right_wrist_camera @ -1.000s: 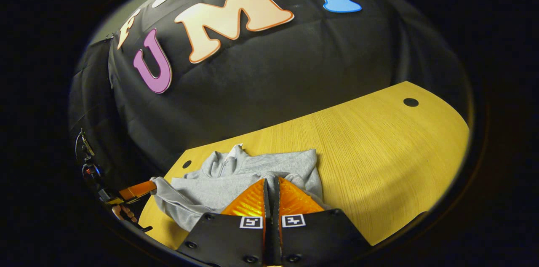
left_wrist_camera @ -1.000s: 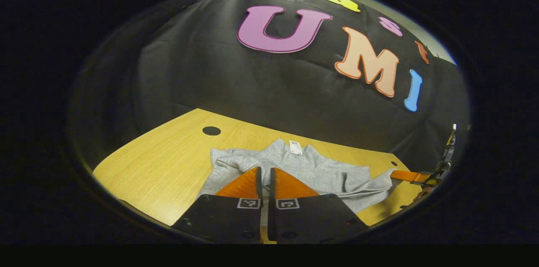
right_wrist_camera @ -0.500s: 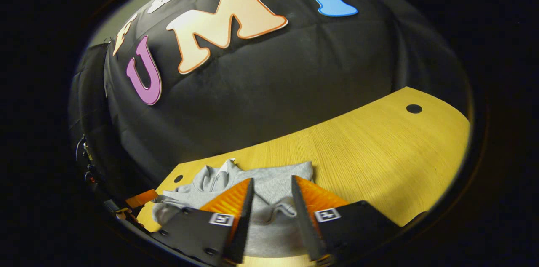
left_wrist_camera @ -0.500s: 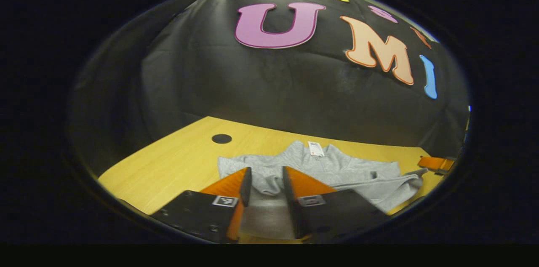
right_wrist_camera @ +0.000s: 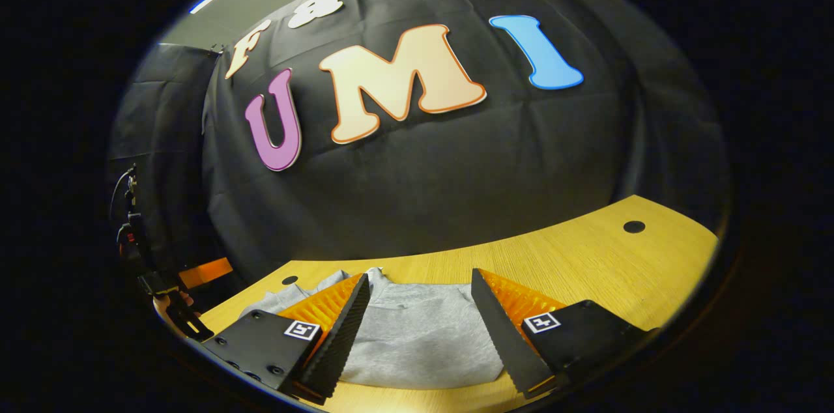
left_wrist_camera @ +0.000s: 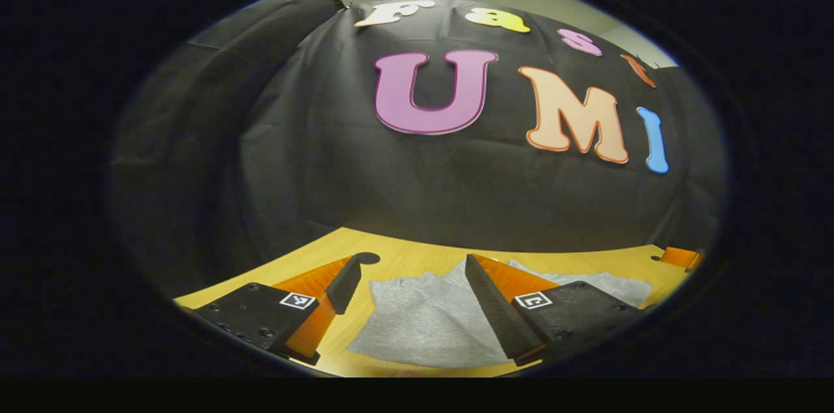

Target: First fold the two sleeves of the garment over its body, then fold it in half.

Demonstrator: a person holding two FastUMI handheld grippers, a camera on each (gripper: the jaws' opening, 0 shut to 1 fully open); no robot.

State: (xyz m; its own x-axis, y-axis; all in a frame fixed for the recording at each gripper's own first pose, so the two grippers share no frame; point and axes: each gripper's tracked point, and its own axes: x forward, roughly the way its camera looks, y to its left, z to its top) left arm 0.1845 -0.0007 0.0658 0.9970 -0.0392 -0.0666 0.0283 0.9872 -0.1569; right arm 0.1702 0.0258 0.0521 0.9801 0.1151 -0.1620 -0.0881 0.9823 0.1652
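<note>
The grey garment [right_wrist_camera: 417, 335] lies flat on the wooden bench [right_wrist_camera: 586, 256], a compact bundle with no sleeve trailing off to either side that we can make out. In the left gripper view the same cloth [left_wrist_camera: 423, 322] spreads between and beyond the fingers, with more of it running off to the right. From how it lies, we judge the sleeve folds done and the half-fold either just laid or close to it; the low angle keeps us from telling how neat the layers are.

Our right tool [right_wrist_camera: 420, 335] has its fingers wide apart, with the cloth lying between and below them and neither finger pressing on it. Our left tool [left_wrist_camera: 407, 309] is likewise spread, one finger over bare bench, the other over the garment, gripping nothing. In the right gripper view we also see the left tool [right_wrist_camera: 195, 276] and the hand holding it at the far left edge, beside the bench's corner.

If the fold is complete, we need only lift both tools clear without snagging the fabric. If an edge sits askew, we should pinch that edge lightly and square it up.
</note>
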